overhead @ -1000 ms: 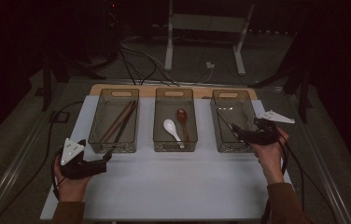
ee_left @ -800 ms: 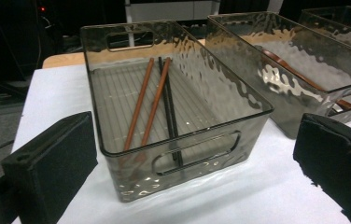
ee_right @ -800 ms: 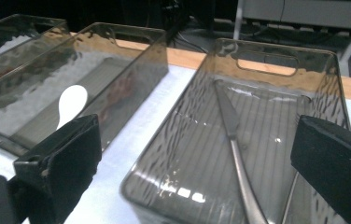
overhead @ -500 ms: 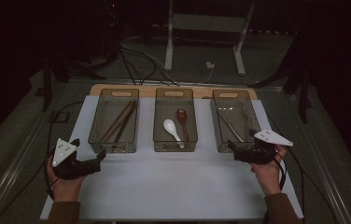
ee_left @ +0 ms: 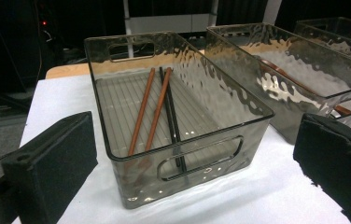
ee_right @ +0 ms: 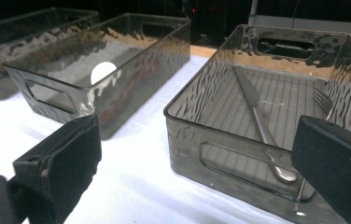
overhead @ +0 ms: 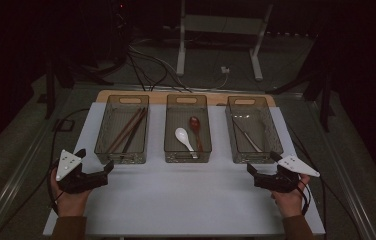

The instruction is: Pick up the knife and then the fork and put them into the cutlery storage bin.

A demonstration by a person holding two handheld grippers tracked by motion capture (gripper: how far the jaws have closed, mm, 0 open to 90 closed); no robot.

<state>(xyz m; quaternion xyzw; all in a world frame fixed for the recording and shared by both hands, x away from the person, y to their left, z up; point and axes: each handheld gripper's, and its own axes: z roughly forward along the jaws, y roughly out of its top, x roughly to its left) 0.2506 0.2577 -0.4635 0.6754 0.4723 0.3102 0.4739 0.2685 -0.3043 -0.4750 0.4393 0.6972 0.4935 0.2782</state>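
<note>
Now both hands have drawn back toward the near counter edge: the left tool point(overhead: 95, 174) and right tool point(overhead: 260, 176) rest wide and empty, the metal knife point(ee_right: 257, 119) lying in the right smoky clear plastic bin point(overhead: 254, 156), so sorting looks finished

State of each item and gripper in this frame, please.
Left gripper: open, empty.
Right gripper: open, empty.
Chopsticks: lying flat in left bin.
Two spoons: lying in middle bin.
Knife: lying in right bin.
</note>
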